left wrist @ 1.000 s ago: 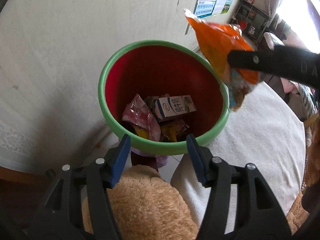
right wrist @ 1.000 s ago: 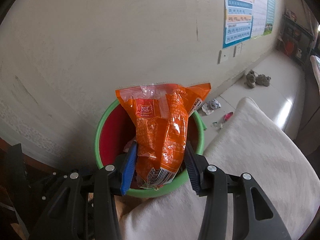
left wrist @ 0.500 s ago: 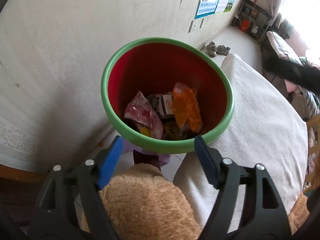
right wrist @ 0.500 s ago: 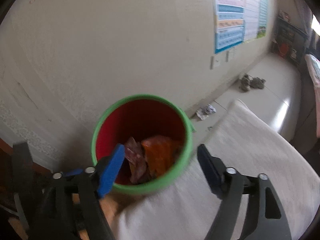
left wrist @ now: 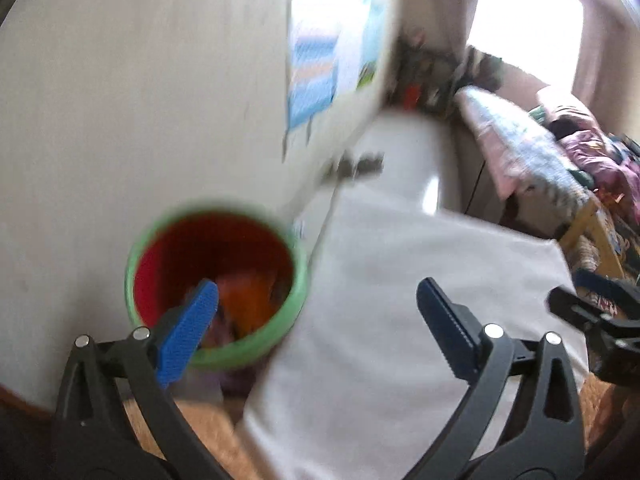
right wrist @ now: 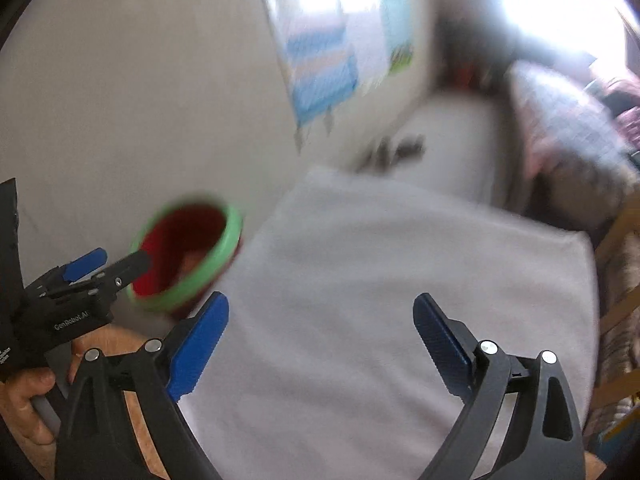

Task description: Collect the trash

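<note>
A red bin with a green rim (left wrist: pixel 298 280) stands by the wall and holds wrappers, among them an orange snack bag (left wrist: pixel 248 300). It also shows in the right wrist view (right wrist: pixel 236 228), blurred. My left gripper (left wrist: pixel 316 320) is open and empty, above and to the right of the bin. My right gripper (right wrist: pixel 320 332) is open and empty over a white cushion (right wrist: pixel 360 280). The left gripper also shows at the left of the right wrist view (right wrist: pixel 104 264), next to the bin.
The white cushion (left wrist: pixel 400 280) fills the middle and right. A tan plush toy (left wrist: pixel 200 424) lies below the bin. A wall with a poster (left wrist: pixel 320 80) is behind. A sofa with blankets (left wrist: pixel 540 152) and a wooden frame (left wrist: pixel 592 232) are at the right.
The orange bag left my right gripper and now lies in the bin. Both grippers opened wider and pulled back up and to the right, away from the bin.
</note>
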The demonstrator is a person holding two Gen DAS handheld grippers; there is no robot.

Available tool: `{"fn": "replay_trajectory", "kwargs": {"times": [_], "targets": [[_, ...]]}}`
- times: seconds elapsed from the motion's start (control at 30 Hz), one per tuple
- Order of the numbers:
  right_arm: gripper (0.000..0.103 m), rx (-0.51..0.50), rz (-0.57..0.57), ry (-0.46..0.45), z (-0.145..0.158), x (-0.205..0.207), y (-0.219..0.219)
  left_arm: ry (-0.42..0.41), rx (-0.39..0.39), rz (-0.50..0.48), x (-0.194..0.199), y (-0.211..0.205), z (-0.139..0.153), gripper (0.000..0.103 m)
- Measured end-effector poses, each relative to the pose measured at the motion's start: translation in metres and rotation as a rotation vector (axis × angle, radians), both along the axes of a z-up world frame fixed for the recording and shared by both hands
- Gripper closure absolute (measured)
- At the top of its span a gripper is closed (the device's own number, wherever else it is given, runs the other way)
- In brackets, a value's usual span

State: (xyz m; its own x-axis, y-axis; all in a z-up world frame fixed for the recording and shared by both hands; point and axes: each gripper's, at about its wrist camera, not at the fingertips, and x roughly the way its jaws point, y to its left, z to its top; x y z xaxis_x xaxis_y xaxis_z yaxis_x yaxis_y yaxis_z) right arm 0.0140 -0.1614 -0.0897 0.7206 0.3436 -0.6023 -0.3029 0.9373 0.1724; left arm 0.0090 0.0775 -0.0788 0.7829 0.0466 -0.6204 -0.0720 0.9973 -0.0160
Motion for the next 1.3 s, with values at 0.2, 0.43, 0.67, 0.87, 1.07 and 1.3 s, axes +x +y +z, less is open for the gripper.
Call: {"fn": "replay_trajectory", "kwargs": {"times": [0.2, 0.43, 0.67, 0.87, 1.07, 1.3], "targets": [[0.007, 0.034, -0.172, -0.329, 0.046, -0.040, -0.045, -0.165, 0.004, -0.047, -0.001, -0.040, 0.062, 0.006], [0.007, 0.033, -0.241, -0.311, 0.041, -0.053, -0.068, -0.180, -0.055, -0.025, -0.008, -0.050, 0.083, 0.006], [0.007, 0.015, -0.219, -0.293, 0.035, -0.055, -0.056, -0.157, -0.046, 0.032, -0.016, -0.047, 0.082, 0.006], [0.007, 0.007, -0.212, -0.277, 0.031, -0.054, -0.051, -0.162, -0.038, 0.080, -0.021, -0.041, 0.080, 0.006], [0.007, -0.001, -0.202, -0.269, 0.029, -0.053, -0.048, -0.167, -0.029, 0.074, -0.023, -0.036, 0.080, 0.006], [0.007, -0.008, -0.183, -0.257, 0.026, -0.053, -0.044, -0.160, -0.004, 0.070, -0.023, -0.040, 0.077, 0.006]]}}
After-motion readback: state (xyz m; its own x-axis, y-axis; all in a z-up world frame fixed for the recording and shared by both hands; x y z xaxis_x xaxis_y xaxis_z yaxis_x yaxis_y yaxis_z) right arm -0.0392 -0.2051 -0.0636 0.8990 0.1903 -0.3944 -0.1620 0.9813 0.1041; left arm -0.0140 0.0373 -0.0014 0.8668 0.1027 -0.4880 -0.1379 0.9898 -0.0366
